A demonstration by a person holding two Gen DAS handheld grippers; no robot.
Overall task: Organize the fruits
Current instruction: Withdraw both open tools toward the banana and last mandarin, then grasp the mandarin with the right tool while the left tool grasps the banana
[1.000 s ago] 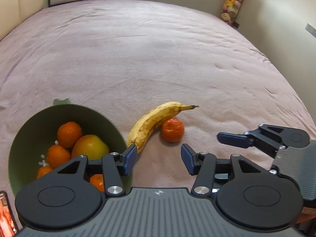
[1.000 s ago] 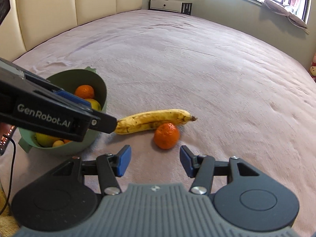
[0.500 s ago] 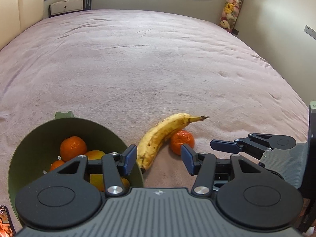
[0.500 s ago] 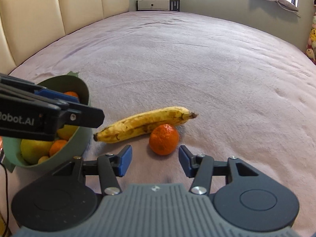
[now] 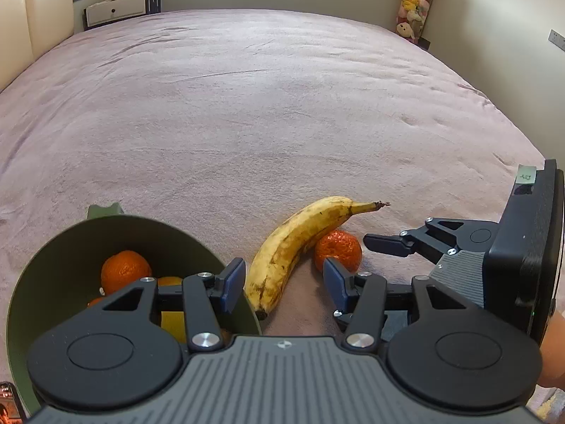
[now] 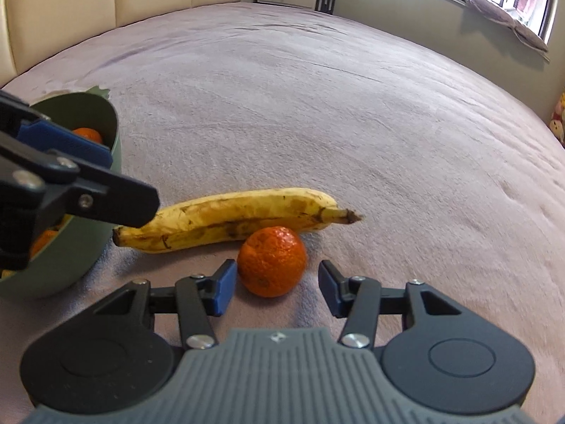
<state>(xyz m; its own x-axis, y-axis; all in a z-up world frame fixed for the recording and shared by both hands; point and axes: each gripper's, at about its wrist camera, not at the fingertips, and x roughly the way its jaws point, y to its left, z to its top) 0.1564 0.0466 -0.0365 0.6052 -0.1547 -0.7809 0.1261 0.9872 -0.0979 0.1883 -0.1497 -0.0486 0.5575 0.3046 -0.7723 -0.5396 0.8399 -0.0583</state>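
A spotted yellow banana (image 5: 300,243) (image 6: 233,219) lies on the pink bedspread (image 5: 247,123) with a mandarin (image 5: 340,251) (image 6: 272,259) touching its side. A green bowl (image 5: 53,247) (image 6: 88,247) to the left holds mandarins and a yellowish fruit. My left gripper (image 5: 284,282) is open and hovers over the banana's blunt end beside the bowl. Its finger (image 6: 106,201) crosses the right wrist view. My right gripper (image 6: 277,288) is low at the mandarin, its jaws closing with the fruit between the fingertips and the pads not pressing it. One of its fingers (image 5: 388,243) shows right of the mandarin.
A cream padded headboard (image 6: 88,7) runs along the left. A white unit (image 5: 120,9) stands against the far wall, and stuffed toys (image 5: 416,0) hang in the corner. A phone (image 5: 9,402) lies at the lower left. A hand (image 5: 554,346) holds the right gripper.
Both grippers have sunk closer to the fruit. The right jaws have narrowed and now flank the mandarin. The left gripper has shifted toward the banana's blunt end.
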